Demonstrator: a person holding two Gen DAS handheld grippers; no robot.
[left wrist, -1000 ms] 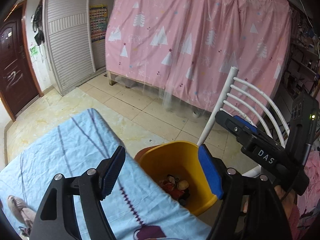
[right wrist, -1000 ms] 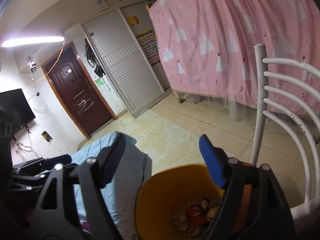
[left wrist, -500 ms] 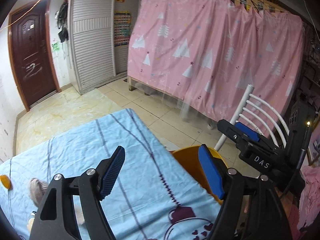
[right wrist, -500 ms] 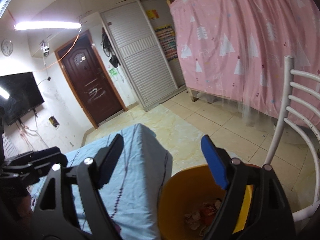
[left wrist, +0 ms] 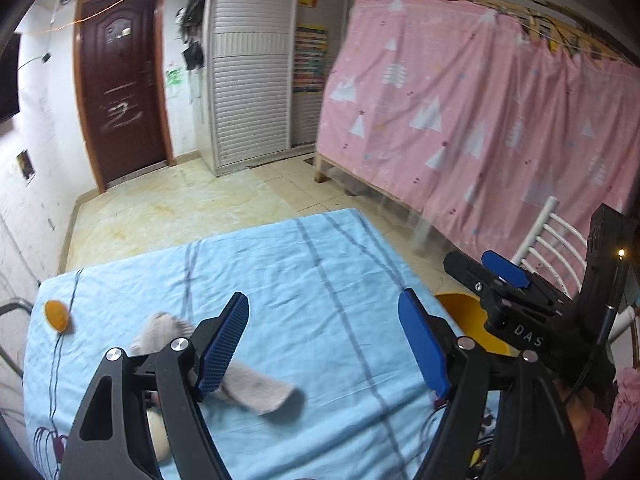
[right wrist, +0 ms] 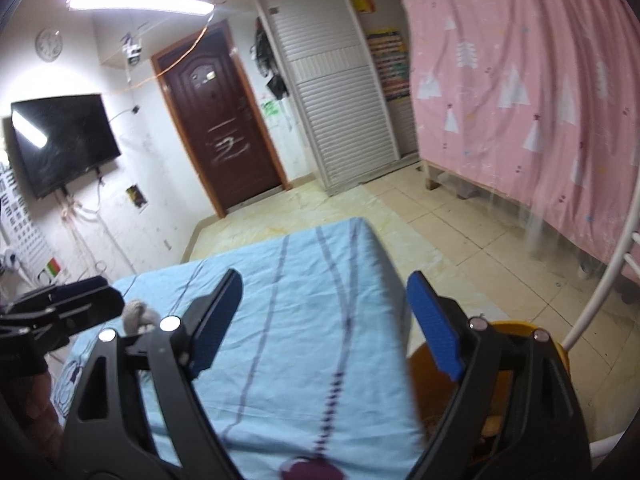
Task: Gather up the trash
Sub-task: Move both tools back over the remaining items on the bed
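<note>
Blue-padded left gripper point(left wrist: 324, 344) and right gripper point(right wrist: 324, 330), both spread, empty. Searching step: grey sock point(left wrist: 256, 388) lower left, orange scrap point(left wrist: 56, 314) left edge; yellow bin point(left wrist: 468, 318) right. Next, descend and grasp.

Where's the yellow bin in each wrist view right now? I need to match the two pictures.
Left wrist: the bin shows as a sliver at right, past the table's edge, between the left claw and the right claw's body.
Right wrist: bin at lower right, mostly behind the right claw.
Shared landmark: brown door.
</note>
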